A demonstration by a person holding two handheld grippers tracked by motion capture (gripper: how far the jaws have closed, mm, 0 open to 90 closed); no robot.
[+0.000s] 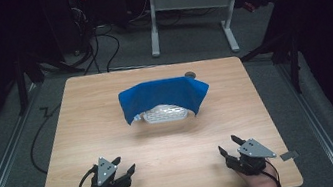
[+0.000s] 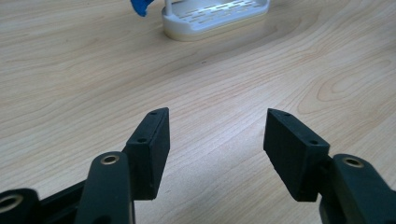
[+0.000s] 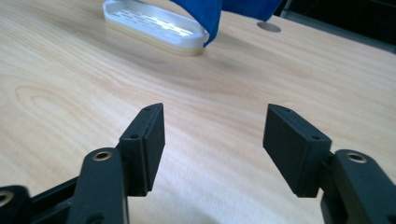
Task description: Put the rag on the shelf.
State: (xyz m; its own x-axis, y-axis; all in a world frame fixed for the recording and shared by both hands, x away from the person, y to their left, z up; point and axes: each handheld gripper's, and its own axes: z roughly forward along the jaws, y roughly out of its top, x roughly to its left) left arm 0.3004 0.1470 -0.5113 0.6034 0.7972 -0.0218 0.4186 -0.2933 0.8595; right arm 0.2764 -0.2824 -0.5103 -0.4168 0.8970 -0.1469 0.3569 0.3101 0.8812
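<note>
Blue cloth (image 1: 164, 95) lies draped over a white slotted tray (image 1: 164, 113) just above the middle of the high view, untouched as far as I can see, so the handling looks wholly ahead. Left gripper (image 1: 122, 167) and right gripper (image 1: 228, 146) rest low in the frame near the table's (image 1: 112, 147) front edge, jaws spread, holding nothing. Bare wood between them and the cloth leaves plenty of room to reach; the side edges stay well apart.
</note>
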